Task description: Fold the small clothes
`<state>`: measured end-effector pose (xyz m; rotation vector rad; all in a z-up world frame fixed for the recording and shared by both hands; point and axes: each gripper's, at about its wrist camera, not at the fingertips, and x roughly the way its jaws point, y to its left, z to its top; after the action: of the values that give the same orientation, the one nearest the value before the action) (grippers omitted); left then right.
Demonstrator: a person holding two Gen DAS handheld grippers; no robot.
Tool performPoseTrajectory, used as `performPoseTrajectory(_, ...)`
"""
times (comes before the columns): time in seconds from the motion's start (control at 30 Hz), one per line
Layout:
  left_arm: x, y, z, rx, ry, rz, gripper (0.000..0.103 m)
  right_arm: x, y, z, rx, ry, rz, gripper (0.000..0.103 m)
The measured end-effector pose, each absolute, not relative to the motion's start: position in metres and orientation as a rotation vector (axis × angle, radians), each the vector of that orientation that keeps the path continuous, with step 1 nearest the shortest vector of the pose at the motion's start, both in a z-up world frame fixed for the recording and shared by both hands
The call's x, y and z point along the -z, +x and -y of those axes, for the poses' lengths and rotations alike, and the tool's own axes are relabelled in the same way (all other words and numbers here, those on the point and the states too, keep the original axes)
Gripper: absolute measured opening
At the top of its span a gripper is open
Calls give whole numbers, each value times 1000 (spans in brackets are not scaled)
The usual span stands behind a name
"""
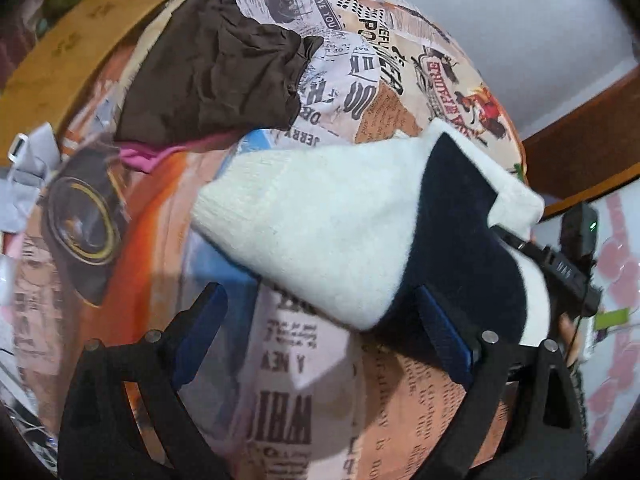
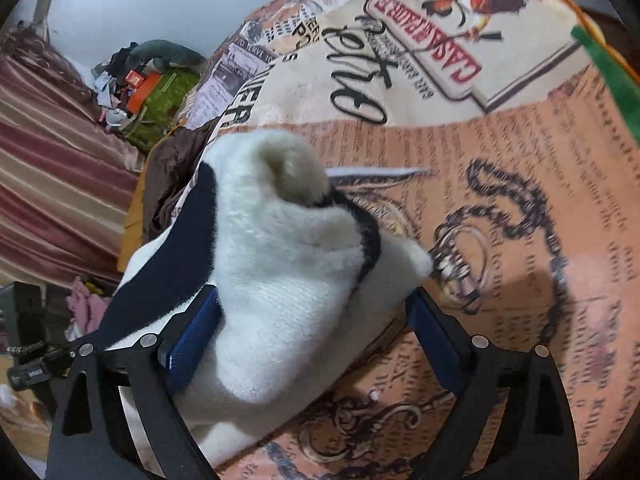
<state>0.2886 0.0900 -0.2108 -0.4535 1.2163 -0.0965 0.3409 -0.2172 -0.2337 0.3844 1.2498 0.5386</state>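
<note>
- The left wrist view shows a brown garment (image 1: 212,76) crumpled at the far end of the printed bedspread (image 1: 288,380), with a strip of pink cloth (image 1: 148,156) sticking out from under its near edge; the right wrist view catches only a sliver of that brown garment (image 2: 168,184).
- Only the left view shows the wooden bed edge (image 1: 60,68) on the left and a black device with a green light (image 1: 580,228) at the right.
- Only the right view shows a striped curtain (image 2: 60,184) and a heap of clutter (image 2: 140,80) beyond the bed.
- The white sock (image 1: 312,232) with a dark navy band (image 1: 456,240) lies on the bedspread, between the two tools; in the left view it stretches out as a flat wedge, toe end pointing left.
- In the right view the sock (image 2: 280,280) looks bunched and fluffy, its open cuff puckered at the top, the navy band (image 2: 172,268) running down its left side.
- The left hand-held gripper (image 1: 324,336) stands apart; its right finger (image 1: 444,336) sits beside the navy band, and nothing is pinched.
- The right hand-held gripper (image 2: 316,336) stands wide apart with the sock between its fingers; the left pad (image 2: 192,340) lies against the fabric, the right pad (image 2: 436,340) is clear of it, so the sock is not clamped.
</note>
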Motion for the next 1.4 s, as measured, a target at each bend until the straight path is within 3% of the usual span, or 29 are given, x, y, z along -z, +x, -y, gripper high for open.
performPoseTrajectory(0.2,231,307,-93,150,-608,-1252,99,235,342,212,-566,391,-1249,89)
performPoseTrajectory(0.3,232,315,-86,176,-611,-1231,99,235,343,211,-578,387,-1232,83)
performPoseTrajectory(0.47,222,329,-77,168,-517,-1176,76,228,339,208,-580,372,-1202,69)
performPoseTrajectory(0.53,216,338,-74,125,-406,-1143,59,224,334,206,-575,354,-1192,68)
performPoseTrajectory(0.63,217,356,-73,55,-245,-1130,50,217,323,200,-588,327,-1182,68)
performPoseTrajectory(1.0,226,395,-85,75,-243,-1186,51,195,309,223,-566,341,-1168,79)
performPoseTrajectory(1.07,219,385,-86,72,-236,-1188,60,183,315,233,-539,297,-1143,83)
performPoseTrajectory(1.13,213,374,-88,62,-239,-1184,82,171,325,238,-532,272,-1125,84)
performPoseTrajectory(1.2,205,362,-89,58,-245,-1175,87,165,343,238,-555,266,-1128,84)
performPoseTrajectory(1.4,198,335,-77,98,-303,-1215,88,189,393,204,-672,227,-1260,85)
